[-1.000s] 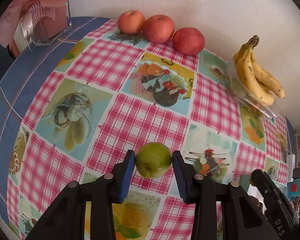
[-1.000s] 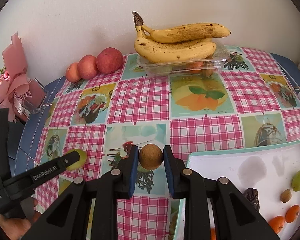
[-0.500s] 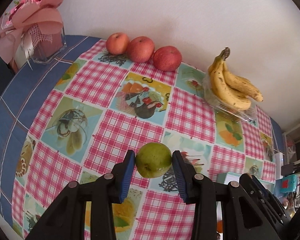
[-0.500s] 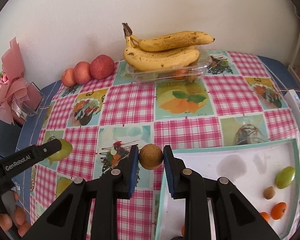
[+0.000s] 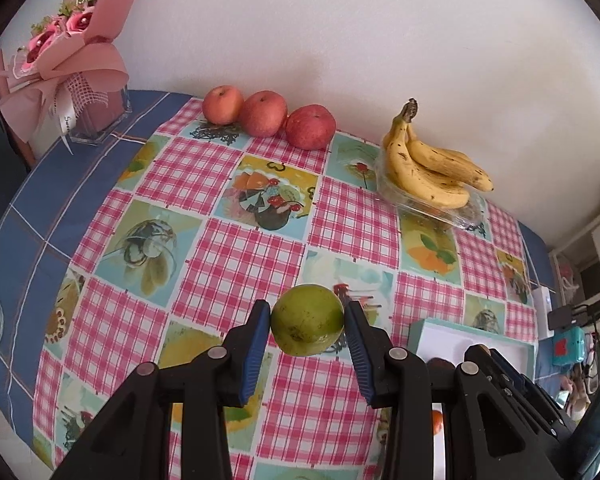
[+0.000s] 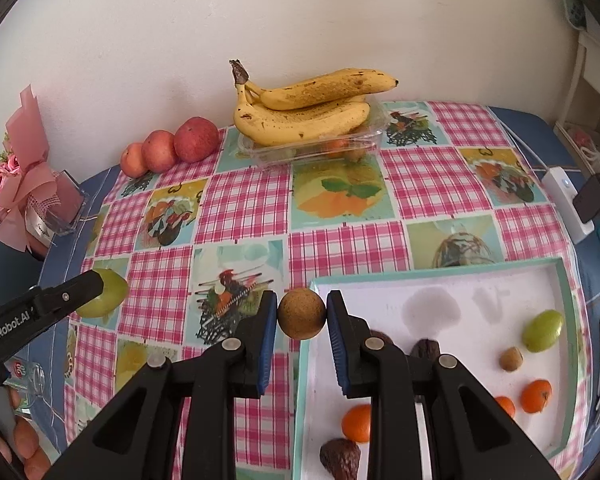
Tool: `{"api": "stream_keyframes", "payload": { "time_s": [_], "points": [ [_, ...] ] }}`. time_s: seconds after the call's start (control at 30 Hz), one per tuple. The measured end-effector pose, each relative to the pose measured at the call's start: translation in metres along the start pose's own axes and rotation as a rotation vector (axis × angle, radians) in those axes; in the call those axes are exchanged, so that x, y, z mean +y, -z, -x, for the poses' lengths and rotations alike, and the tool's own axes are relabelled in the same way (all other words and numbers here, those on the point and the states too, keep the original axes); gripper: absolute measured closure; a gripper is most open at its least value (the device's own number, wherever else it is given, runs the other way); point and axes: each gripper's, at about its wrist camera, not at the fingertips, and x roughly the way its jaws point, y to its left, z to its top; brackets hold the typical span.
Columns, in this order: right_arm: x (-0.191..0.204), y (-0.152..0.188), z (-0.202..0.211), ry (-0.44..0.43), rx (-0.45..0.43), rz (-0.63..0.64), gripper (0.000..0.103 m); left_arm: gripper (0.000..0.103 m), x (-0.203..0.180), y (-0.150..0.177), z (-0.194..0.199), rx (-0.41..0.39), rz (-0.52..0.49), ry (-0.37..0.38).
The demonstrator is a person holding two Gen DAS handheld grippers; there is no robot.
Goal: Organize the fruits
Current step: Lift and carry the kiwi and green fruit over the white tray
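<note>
A pink-checked tablecloth (image 5: 236, 264) with fruit pictures covers the table against a white wall (image 5: 340, 40). The left gripper (image 5: 307, 320) clamps a green fruit (image 5: 307, 319) between its blue pads, above the cloth. The right gripper (image 6: 302, 318) is closed on a small brown fruit (image 6: 301, 313) at the white tray's (image 6: 440, 280) near corner. Beyond the fingers lie three apples (image 5: 266, 114) and bananas (image 6: 304, 114). Only the right wrist view shows the tray's oranges (image 6: 536, 395) and green grape (image 6: 542, 330).

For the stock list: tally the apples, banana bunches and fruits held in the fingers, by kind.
Red round apples: 3
Yellow spotted banana bunch: 1
Green round fruit, left gripper: 1
Brown round fruit, right gripper: 1
Total: 6
</note>
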Motion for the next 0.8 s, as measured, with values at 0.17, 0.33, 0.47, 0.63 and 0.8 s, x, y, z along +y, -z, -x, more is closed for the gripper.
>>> {"api": "stream_keyframes", "payload": {
  "time_s": [0.17,0.33,0.47,0.63,0.8],
  "points": [
    [-0.004,0.009,0.014,0.004,0.004,-0.011,0.077,0.062,-0.002,0.011,0.009,-0.001,-0.004,0.009],
    [-0.013,0.018,0.029,0.021,-0.002,-0.019,0.077,0.062,-0.004,0.029,0.016,0.008,-0.014,0.019],
    [-0.023,0.03,0.036,0.037,0.005,-0.032,0.077,0.062,-0.004,0.043,0.018,0.026,-0.016,0.035],
    [-0.037,0.048,0.039,0.059,0.031,-0.051,0.077,0.062,-0.009,0.059,0.025,0.031,-0.031,0.049],
    [-0.047,0.062,0.046,0.073,0.037,-0.059,0.077,0.062,-0.019,0.078,0.025,0.061,-0.062,0.074]
  ]
}}
